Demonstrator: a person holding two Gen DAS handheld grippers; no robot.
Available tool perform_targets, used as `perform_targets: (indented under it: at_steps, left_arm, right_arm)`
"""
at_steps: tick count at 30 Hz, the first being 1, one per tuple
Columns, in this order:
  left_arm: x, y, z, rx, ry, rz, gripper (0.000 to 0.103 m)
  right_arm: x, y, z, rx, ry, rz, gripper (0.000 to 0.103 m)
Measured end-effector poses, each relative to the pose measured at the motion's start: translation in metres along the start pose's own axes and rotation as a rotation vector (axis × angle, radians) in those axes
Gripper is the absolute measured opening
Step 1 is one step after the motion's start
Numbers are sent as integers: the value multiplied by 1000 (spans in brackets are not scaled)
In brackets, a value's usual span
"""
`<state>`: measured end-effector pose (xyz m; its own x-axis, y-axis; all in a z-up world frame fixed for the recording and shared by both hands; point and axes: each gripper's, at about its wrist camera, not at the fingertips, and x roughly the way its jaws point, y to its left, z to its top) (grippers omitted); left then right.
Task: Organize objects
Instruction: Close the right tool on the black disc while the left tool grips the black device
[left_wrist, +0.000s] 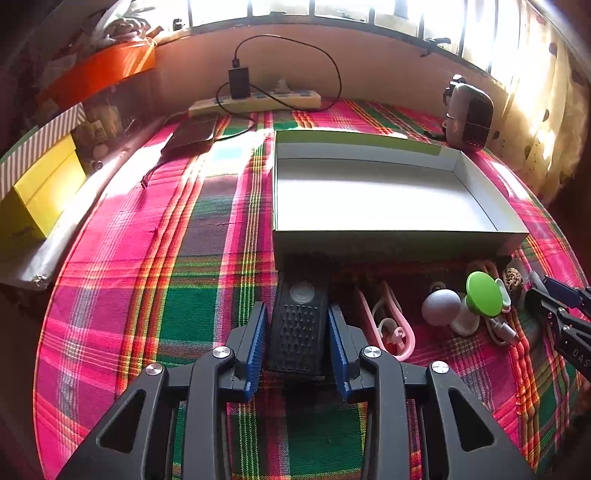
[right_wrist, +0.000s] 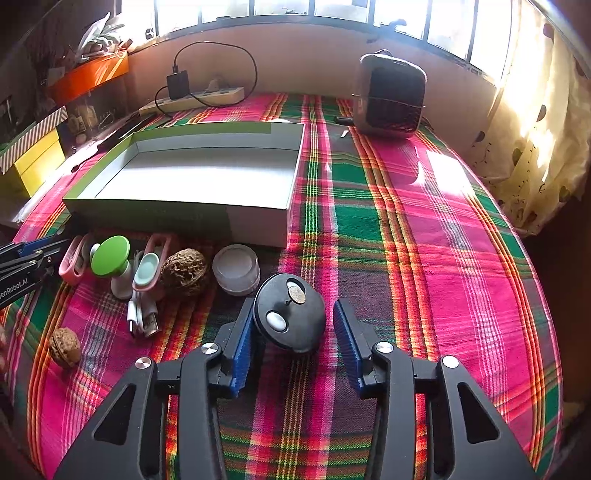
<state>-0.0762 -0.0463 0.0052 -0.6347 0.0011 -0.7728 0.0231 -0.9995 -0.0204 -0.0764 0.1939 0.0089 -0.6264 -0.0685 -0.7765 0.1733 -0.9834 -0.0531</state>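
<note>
Left tongs (left_wrist: 297, 343) spread open around a black ridged remote (left_wrist: 298, 330) lying flat on the plaid table (left_wrist: 207, 280), blue pads apart from its sides. Right tongs (right_wrist: 293, 338) likewise open around a round black gadget (right_wrist: 290, 314), left pad about touching. Behind both, an open white box (right_wrist: 192, 177); beside it a green-capped mushroom toy (right_wrist: 110, 260), walnut (right_wrist: 183, 271), clear jar (right_wrist: 236, 269), pink clips (left_wrist: 391, 328).

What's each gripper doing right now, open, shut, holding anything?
Left gripper: open, fingers either side of the black textured device, not clamped.
Right gripper: open around the round black gadget, gap visible.
</note>
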Motion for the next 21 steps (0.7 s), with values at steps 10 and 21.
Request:
perform_targets:
  at_steps: [10, 21]
  left_arm:
    - [0, 3, -1, -13, -3, -11, 25]
    - [-1, 4, -1, -14, -4, -9, 25]
  right_arm:
    - [-1, 0, 0, 4, -4, 24, 37]
    - [-3, -2, 0, 7, -16, 29, 37]
